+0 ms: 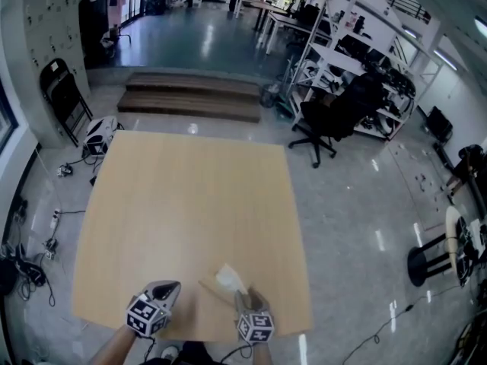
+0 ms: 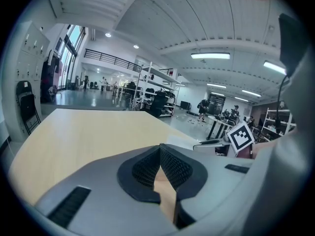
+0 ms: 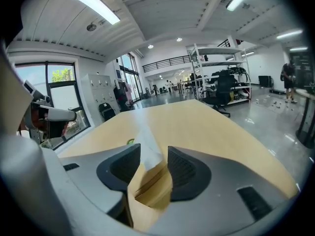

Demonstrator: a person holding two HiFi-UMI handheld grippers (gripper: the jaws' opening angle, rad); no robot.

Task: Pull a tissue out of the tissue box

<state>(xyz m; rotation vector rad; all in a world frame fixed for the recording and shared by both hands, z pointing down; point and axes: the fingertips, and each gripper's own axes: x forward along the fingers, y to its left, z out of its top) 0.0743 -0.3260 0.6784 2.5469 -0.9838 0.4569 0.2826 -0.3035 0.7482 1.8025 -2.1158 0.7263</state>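
Observation:
A brown tissue box (image 1: 214,290) lies near the table's front edge, with a white tissue (image 1: 228,277) sticking up out of it. In the right gripper view the tissue (image 3: 146,142) rises from the box (image 3: 153,193) in the gap between my jaws. My right gripper (image 1: 246,296) (image 3: 154,149) is open around it, its pads apart and not pressing. My left gripper (image 1: 169,288) (image 2: 160,149) hovers just left of the box, shut, its tips meeting with nothing between them. From the left gripper view the right gripper's marker cube (image 2: 241,136) shows to the right.
The wooden table (image 1: 190,196) stretches away from me; its right edge (image 1: 303,234) drops to a glossy floor. A black office chair (image 1: 335,116) stands beyond the far right corner, a black stool (image 1: 430,261) at the right, a low wooden platform (image 1: 190,96) behind.

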